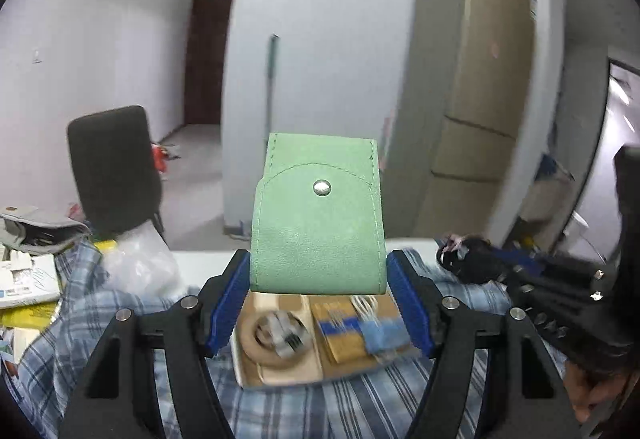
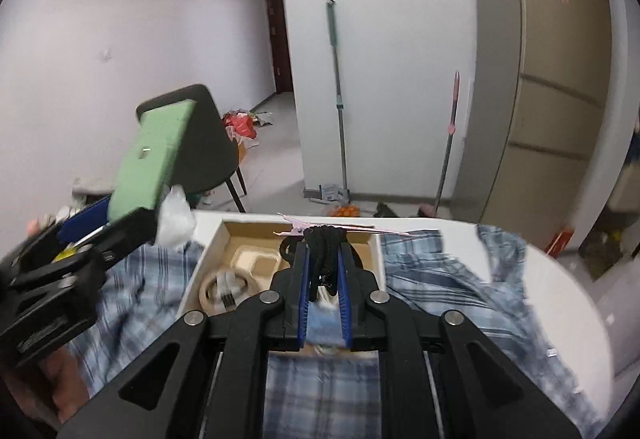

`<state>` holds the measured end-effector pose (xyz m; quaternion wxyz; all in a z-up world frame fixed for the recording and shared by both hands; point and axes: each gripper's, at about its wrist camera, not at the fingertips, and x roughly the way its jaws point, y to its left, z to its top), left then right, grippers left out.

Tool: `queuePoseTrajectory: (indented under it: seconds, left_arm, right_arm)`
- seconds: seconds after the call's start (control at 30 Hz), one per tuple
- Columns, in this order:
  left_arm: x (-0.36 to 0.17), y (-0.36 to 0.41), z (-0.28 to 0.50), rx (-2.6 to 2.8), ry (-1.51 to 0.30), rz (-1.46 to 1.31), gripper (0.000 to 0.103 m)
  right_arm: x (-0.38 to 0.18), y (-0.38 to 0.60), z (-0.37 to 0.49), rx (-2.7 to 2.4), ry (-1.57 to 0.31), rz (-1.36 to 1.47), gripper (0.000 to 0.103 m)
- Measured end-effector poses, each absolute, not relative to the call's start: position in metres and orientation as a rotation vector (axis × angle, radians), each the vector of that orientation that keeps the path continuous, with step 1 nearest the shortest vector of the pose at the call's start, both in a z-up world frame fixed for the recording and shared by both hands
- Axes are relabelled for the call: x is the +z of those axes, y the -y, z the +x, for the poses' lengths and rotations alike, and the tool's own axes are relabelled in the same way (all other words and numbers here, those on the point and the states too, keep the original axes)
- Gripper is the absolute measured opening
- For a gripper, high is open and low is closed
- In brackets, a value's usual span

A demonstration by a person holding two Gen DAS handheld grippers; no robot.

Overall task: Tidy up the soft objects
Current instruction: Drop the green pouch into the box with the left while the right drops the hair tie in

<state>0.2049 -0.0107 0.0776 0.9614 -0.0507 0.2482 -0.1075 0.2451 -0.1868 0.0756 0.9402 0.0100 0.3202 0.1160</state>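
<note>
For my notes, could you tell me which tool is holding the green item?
The left tool grips the green snap pouch; the right tool is shut on a black cord bundle.

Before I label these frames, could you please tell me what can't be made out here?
- Left wrist view: the open cardboard box is blurred; the green snap-button pouch hides its far part.
- Right wrist view: the black cord bundle in the right gripper is mostly covered by its fingers.

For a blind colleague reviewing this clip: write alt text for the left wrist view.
The left gripper holds a green snap-button pouch upright between its blue pads, above an open cardboard box of small items on a blue plaid cloth. At right, the right gripper is shut on a black cord bundle.
</note>
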Motion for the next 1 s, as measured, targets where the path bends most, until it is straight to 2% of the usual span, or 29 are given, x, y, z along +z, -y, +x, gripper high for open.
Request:
queuePoseTrajectory:
  seconds: [0.1, 0.2, 0.53, 0.73, 1.0]
  left_arm:
    - [0.084, 0.000, 0.224, -0.180, -0.479, -0.135, 0.071]
    - [0.081, -0.009, 0.240, -0.186, -0.476, -0.146, 0.071]
    - [0.005, -0.017, 0.274, -0.194, -0.646, -0.099, 0.071]
    - [-0.022, -0.005, 0.285, -0.185, -0.751, -0.072, 0.071]
    - [-0.042, -0.003, 0.292, -0.179, -0.821, -0.085, 0.071]
  right_arm:
    - [0.065, 0.182, 0.268, 0.244, -0.668, 0.104, 0.012]
    - [0.049, 0.173, 0.279, 0.242, -0.648, 0.073, 0.012]
    - [-0.018, 0.175, 0.294, 0.271, -0.714, 0.033, 0.012]
    - [-0.040, 0.177, 0.302, 0.306, -0.817, 0.051, 0.012]
    - [-0.050, 0.170, 0.302, 0.331, -0.857, 0.042, 0.013]
